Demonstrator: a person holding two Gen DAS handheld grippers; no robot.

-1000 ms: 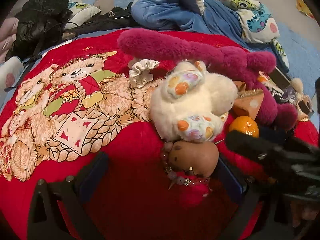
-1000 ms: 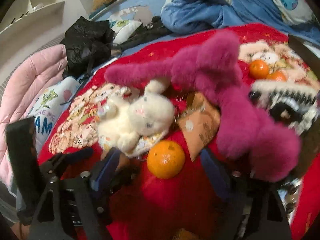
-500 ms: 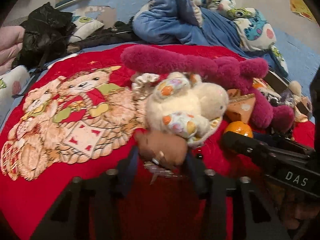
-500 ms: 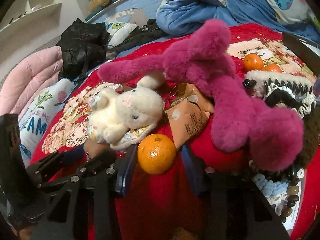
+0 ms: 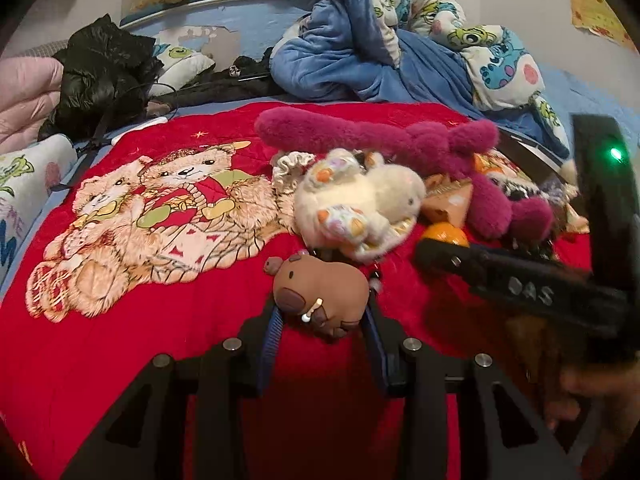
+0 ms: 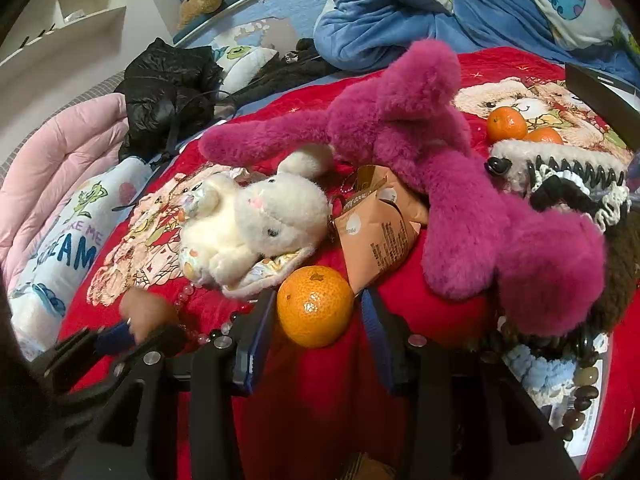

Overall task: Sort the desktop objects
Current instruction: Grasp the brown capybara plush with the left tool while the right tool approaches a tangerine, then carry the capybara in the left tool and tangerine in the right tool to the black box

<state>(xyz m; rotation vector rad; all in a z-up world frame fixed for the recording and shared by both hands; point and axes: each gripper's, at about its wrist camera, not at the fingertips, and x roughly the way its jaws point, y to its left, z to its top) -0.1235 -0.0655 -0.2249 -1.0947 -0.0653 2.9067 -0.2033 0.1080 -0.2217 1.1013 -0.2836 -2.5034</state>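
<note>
In the left wrist view my left gripper (image 5: 320,314) is shut on a brown capybara toy (image 5: 320,292), held just above the red bear-print blanket (image 5: 120,320). The same toy (image 6: 144,312) shows blurred at the lower left of the right wrist view. An orange (image 6: 314,306) sits between the jaws of my right gripper (image 6: 318,312), which are closing with both pads against the fruit. The right gripper (image 5: 520,284) also appears as a black bar at the right of the left wrist view. A white plush rabbit (image 6: 256,224) lies just behind both.
A long magenta plush (image 6: 420,152) sprawls across the pile over a brown paper packet (image 6: 376,224). Two more oranges (image 6: 506,124) lie far right, beside knitted items and hair ties (image 6: 560,176). A bead string (image 6: 192,292) trails on the blanket. Blue bedding (image 5: 360,52) lies behind.
My left gripper closed on the capybara toy and drew it back off the beads, away from the rabbit. My right gripper narrowed onto the orange without shifting.
</note>
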